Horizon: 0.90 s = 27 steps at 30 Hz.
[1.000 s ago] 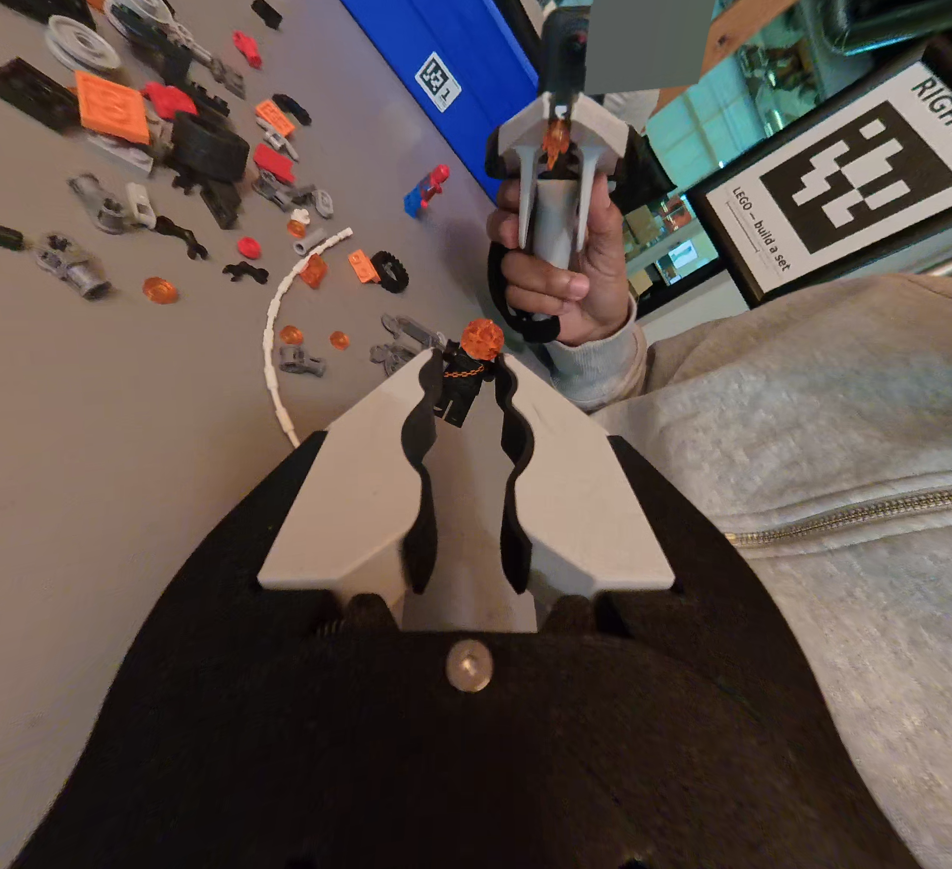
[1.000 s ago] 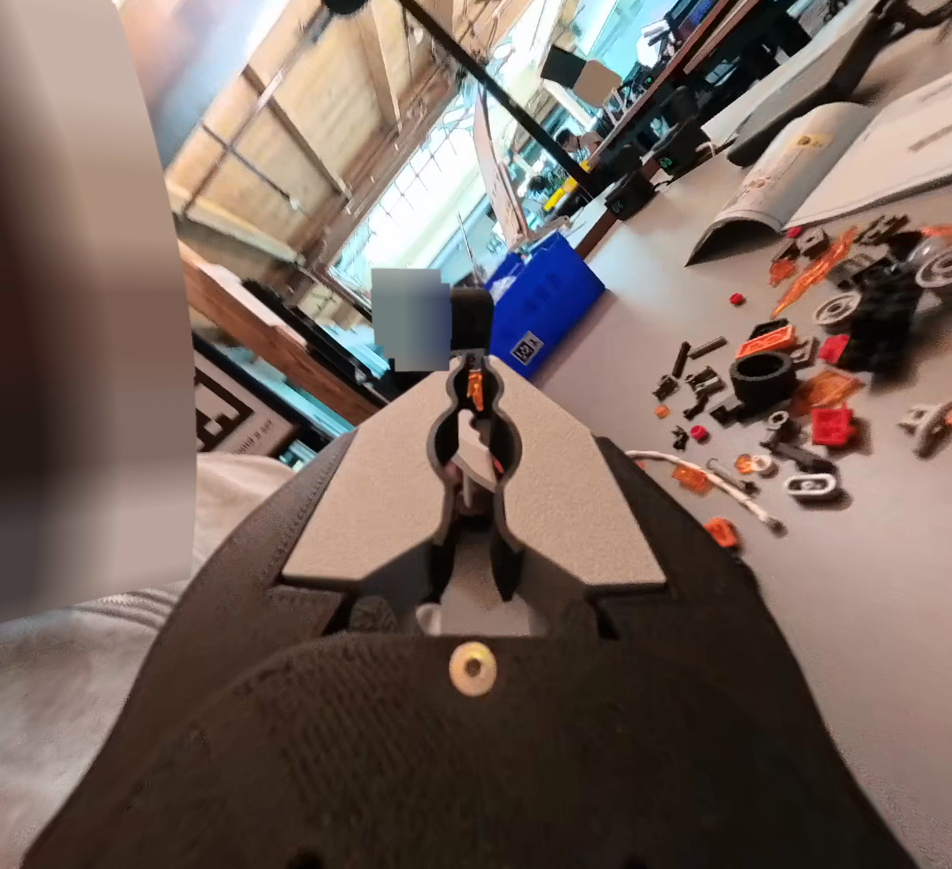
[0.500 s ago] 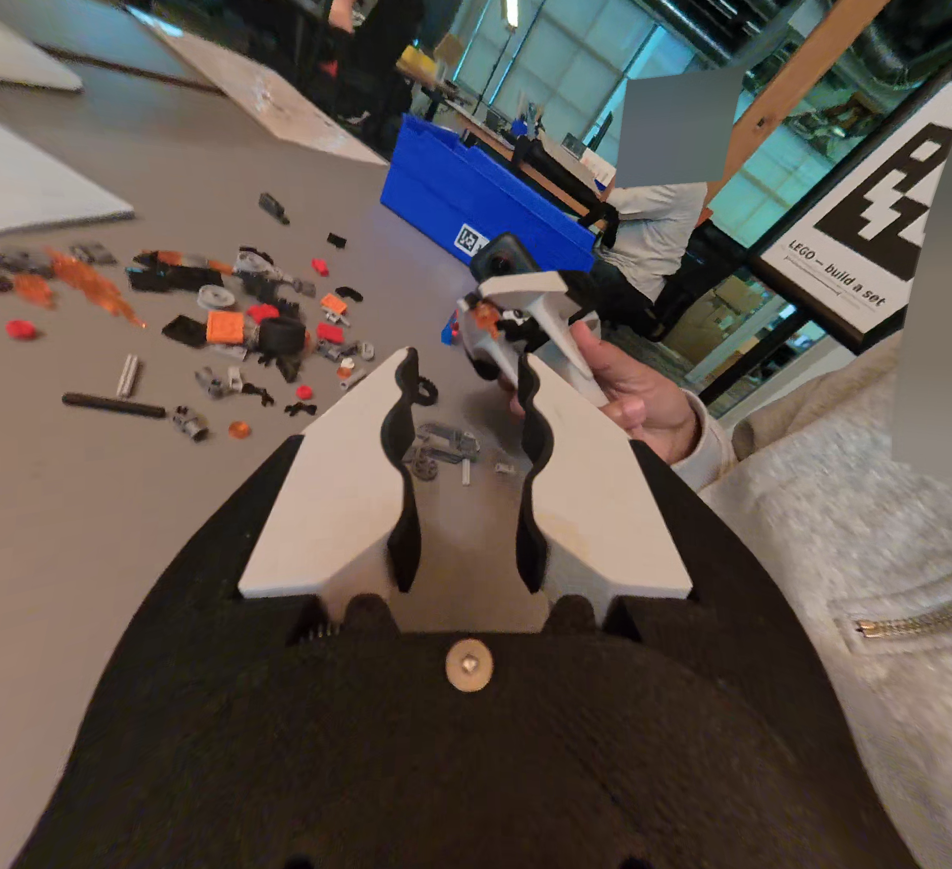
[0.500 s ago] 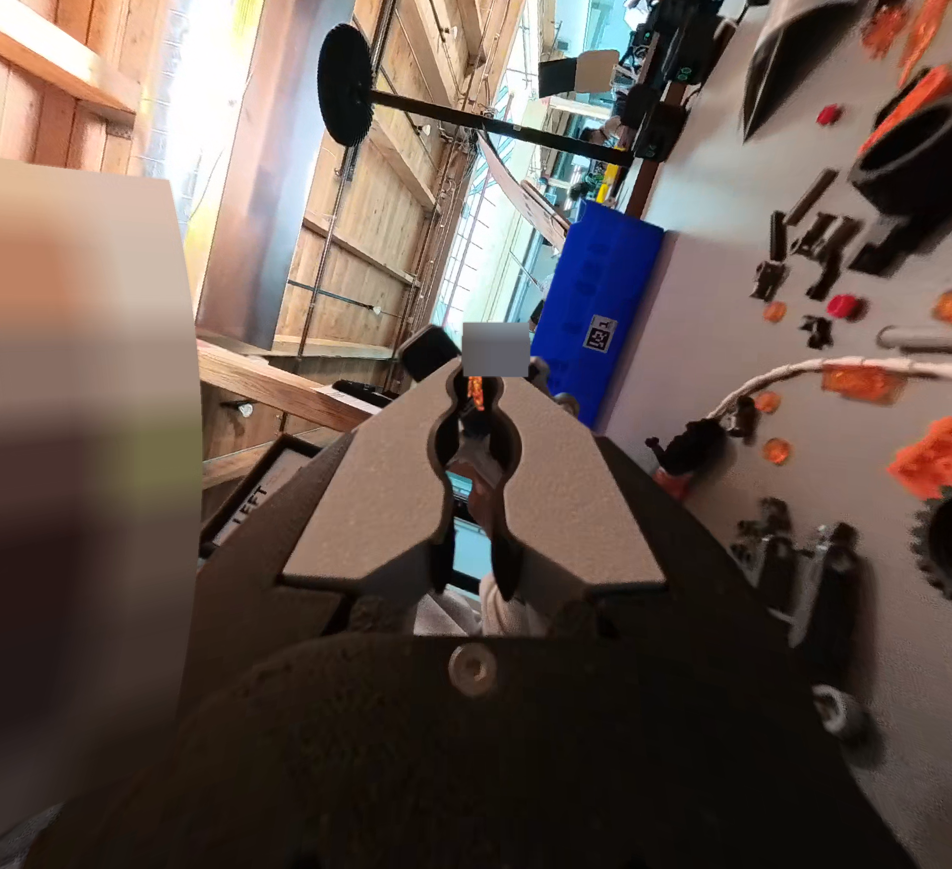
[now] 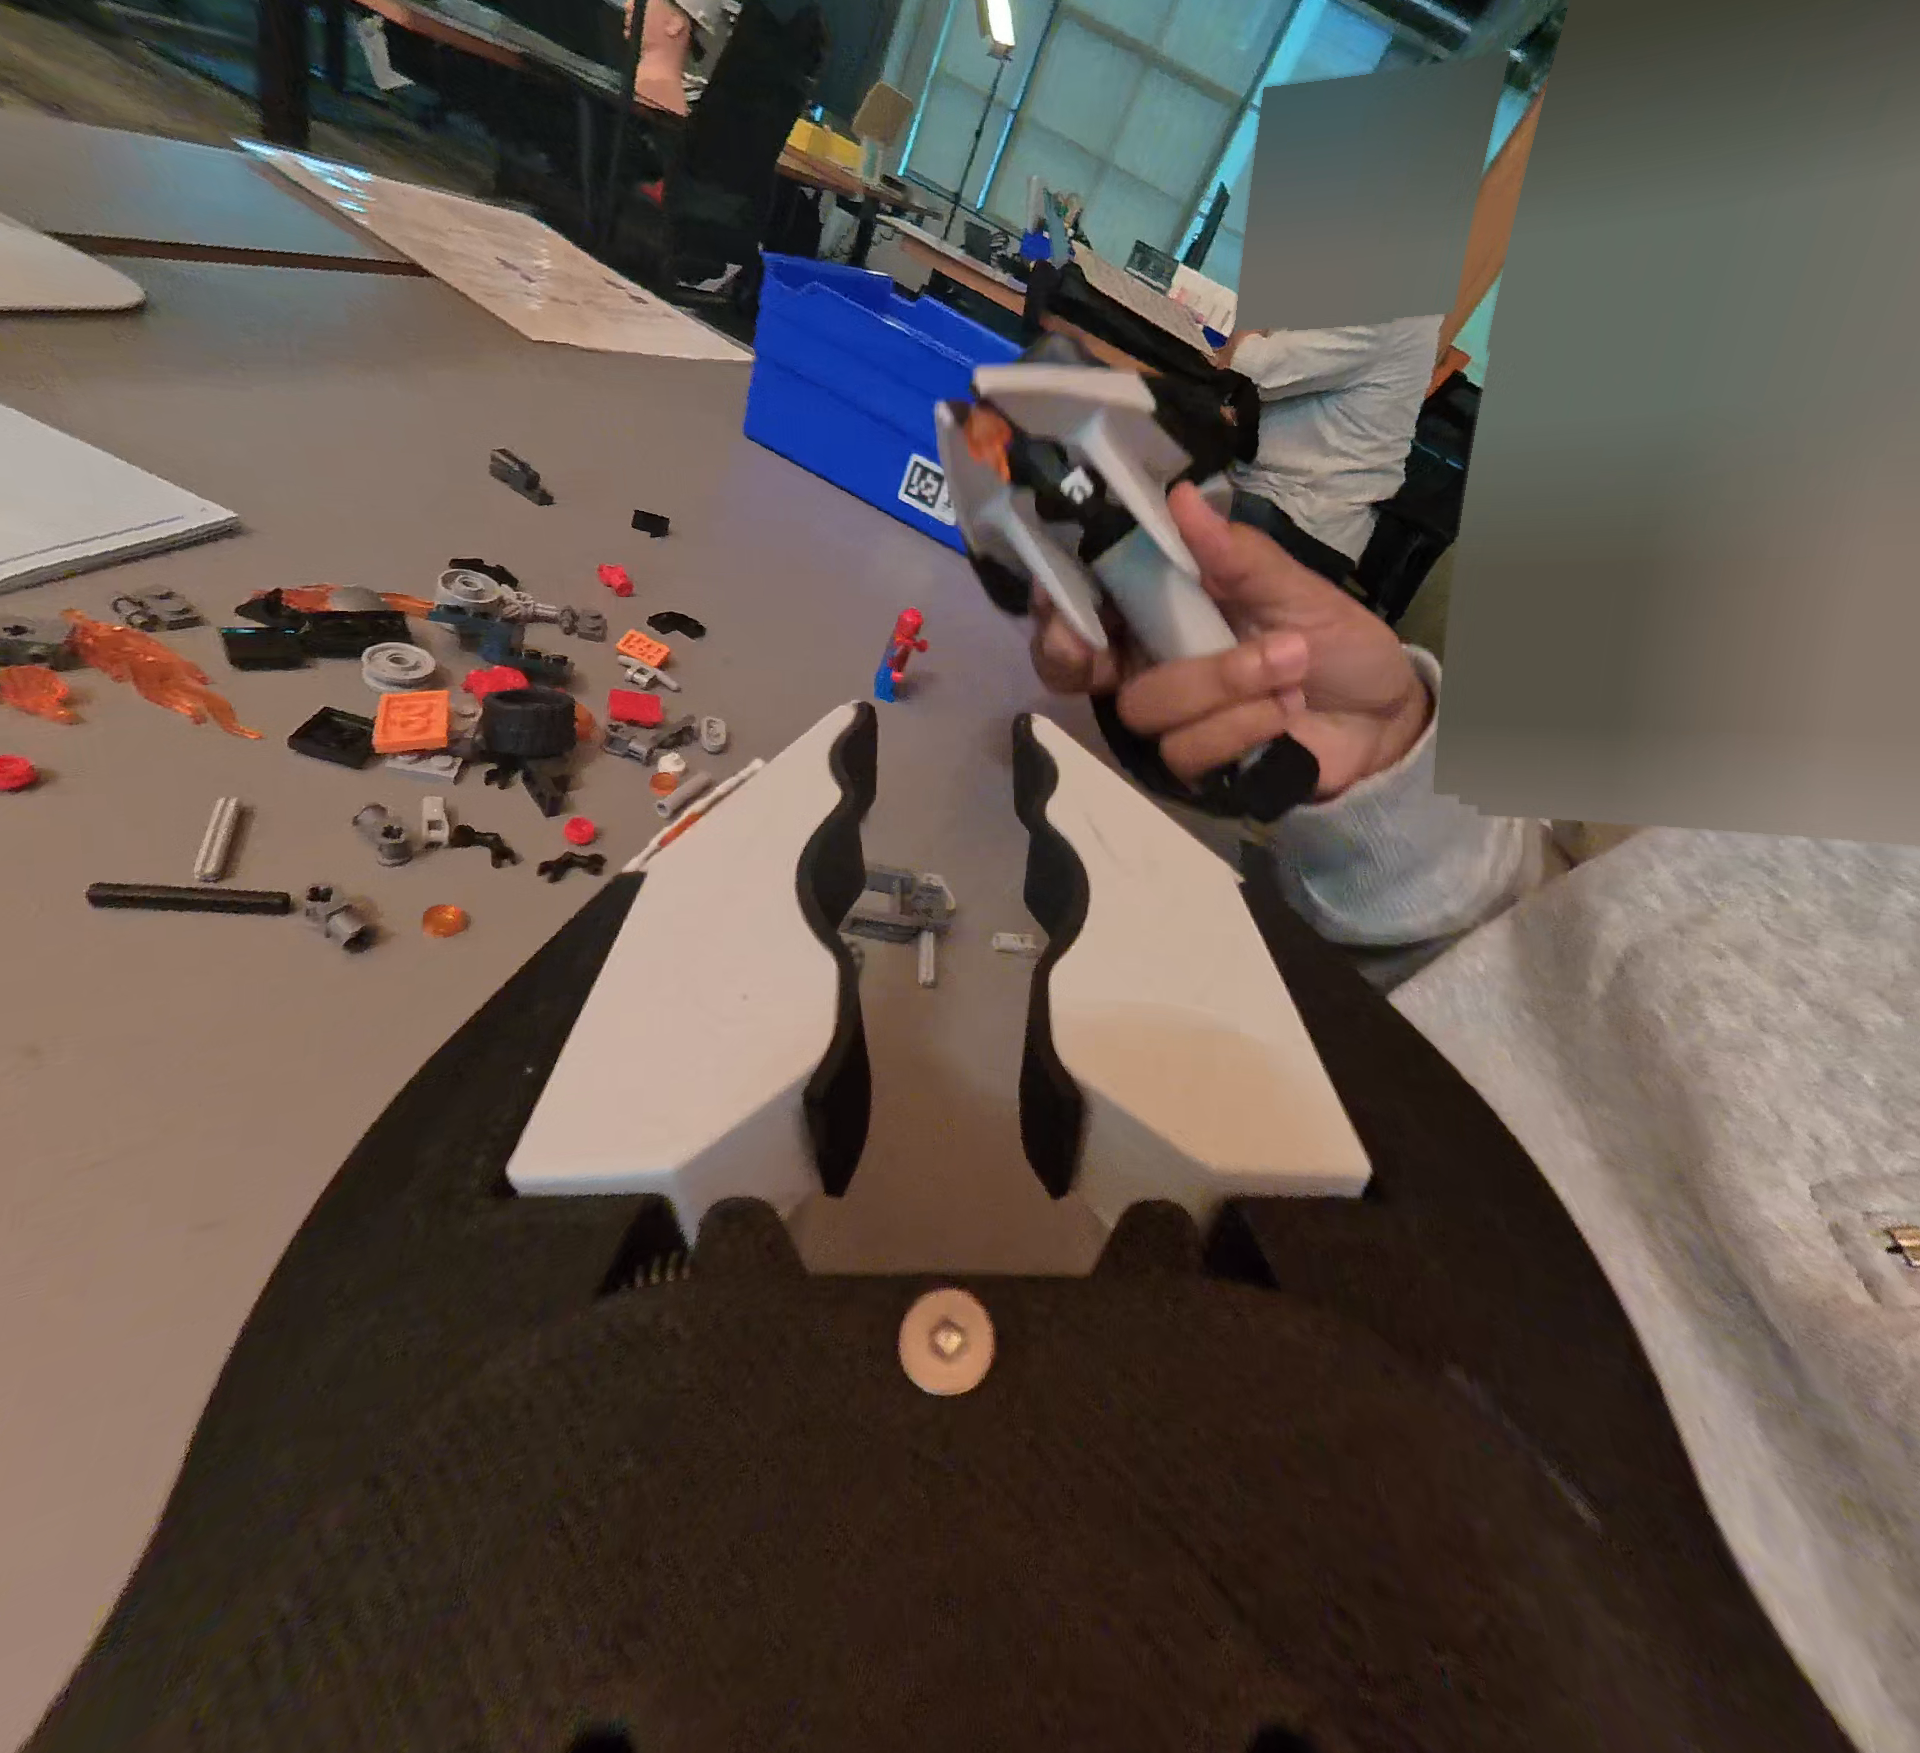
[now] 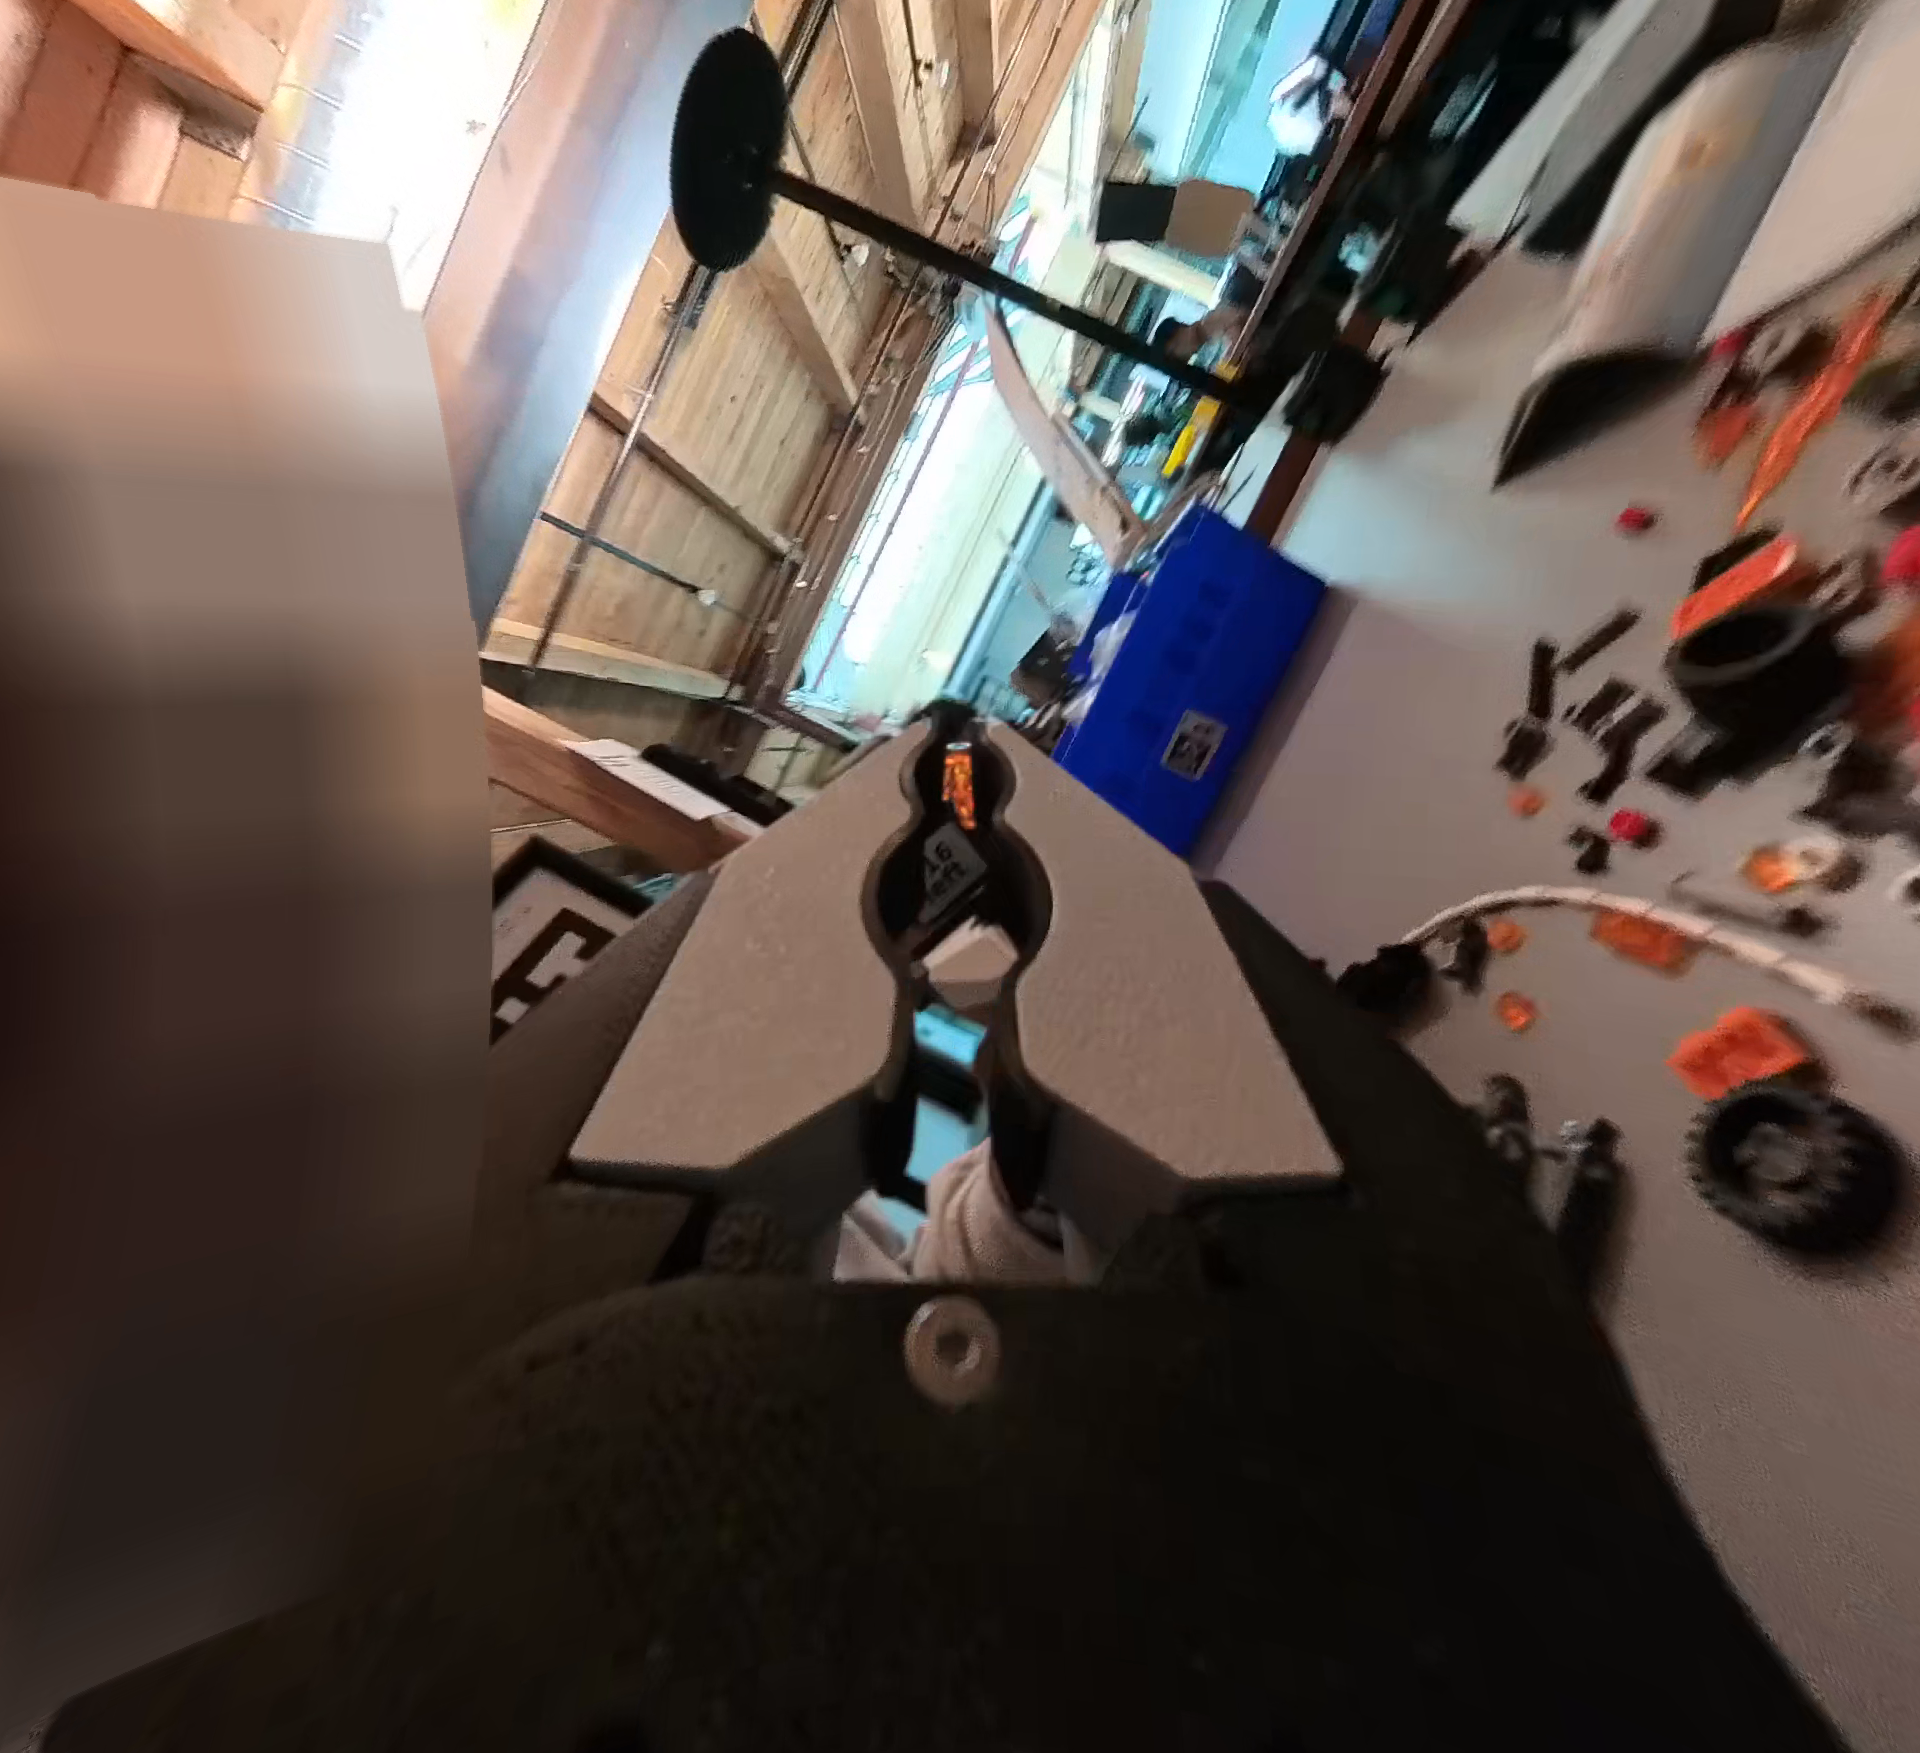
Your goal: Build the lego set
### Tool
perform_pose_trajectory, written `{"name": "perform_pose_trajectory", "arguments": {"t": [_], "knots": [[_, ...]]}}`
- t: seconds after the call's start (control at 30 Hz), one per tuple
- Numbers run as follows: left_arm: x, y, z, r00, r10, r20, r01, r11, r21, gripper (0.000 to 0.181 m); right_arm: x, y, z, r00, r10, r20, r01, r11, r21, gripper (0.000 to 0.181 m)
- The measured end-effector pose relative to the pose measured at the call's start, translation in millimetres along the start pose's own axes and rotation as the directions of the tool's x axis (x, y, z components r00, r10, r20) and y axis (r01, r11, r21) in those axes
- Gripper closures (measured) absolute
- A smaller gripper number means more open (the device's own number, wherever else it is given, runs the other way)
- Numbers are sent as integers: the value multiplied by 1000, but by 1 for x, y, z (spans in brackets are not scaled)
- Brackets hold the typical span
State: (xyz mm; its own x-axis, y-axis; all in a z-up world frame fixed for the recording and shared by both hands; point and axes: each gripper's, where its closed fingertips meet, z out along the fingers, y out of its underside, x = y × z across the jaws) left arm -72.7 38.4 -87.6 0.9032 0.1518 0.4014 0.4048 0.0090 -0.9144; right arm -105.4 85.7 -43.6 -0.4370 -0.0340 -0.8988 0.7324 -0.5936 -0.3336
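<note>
My left gripper is open and empty, low over the grey table. Small grey pieces lie on the table between its jaws. My right gripper is shut on a small clear orange flame piece and is raised off the table. It also shows in the left wrist view, held by a hand, with the orange piece at its tip. Loose Lego parts lie to the left: a black tyre, an orange plate, a black axle, orange flames.
A red and blue minifigure stands just beyond my left fingertips. A blue bin sits at the far table edge. A booklet lies far left. A white chain and black gear lie among the parts. A grey sleeve is at right. My right fingertips sit around 8 cm from my left ones. Left tips and right tips are each some 15 cm from the orange plate. It is also in sight in the right wrist view.
My left gripper has opened and the black minifigure with the orange head is gone from it. It has tilted up to look across the table. The right gripper still holds the orange piece.
</note>
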Motion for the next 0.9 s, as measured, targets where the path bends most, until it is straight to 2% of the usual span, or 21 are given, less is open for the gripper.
{"name": "perform_pose_trajectory", "arguments": {"t": [0.13,0.23,0.3,0.37,0.47,0.6,0.67,0.8,0.9], "knots": [[22,1,8,997,26,-75,-28,999,-21,158,-26,-20,-18,995,-101,-6,101,994,46,180],[62,9,19,972,23,-233,-42,996,-80,158,-39,-30,-29,990,-141,-10,141,987,77,179],[103,32,27,922,-49,-384,-39,975,-217,156,-51,-37,-38,987,-160,0,159,981,112,179],[138,65,34,884,-116,-453,-61,932,-358,151,-60,-39,-49,981,-195,-13,195,971,136,179],[170,106,40,880,-128,-458,-115,878,-466,146,-71,-40,-69,974,-226,-34,228,957,178,179],[207,128,28,830,-262,-493,-84,814,-575,134,-94,-48,-94,967,-255,-18,252,937,242,179],[216,137,23,841,-256,-477,-108,785,-610,135,-109,-52,-103,953,-301,-34,299,916,267,179],[226,138,16,879,-222,-422,-109,768,-631,151,-133,-49,-112,924,-377,-62,379,884,272,179],[234,133,11,887,-204,-415,-105,785,-611,173,-141,-44,-119,919,-388,-67,390,878,277,179]]}}
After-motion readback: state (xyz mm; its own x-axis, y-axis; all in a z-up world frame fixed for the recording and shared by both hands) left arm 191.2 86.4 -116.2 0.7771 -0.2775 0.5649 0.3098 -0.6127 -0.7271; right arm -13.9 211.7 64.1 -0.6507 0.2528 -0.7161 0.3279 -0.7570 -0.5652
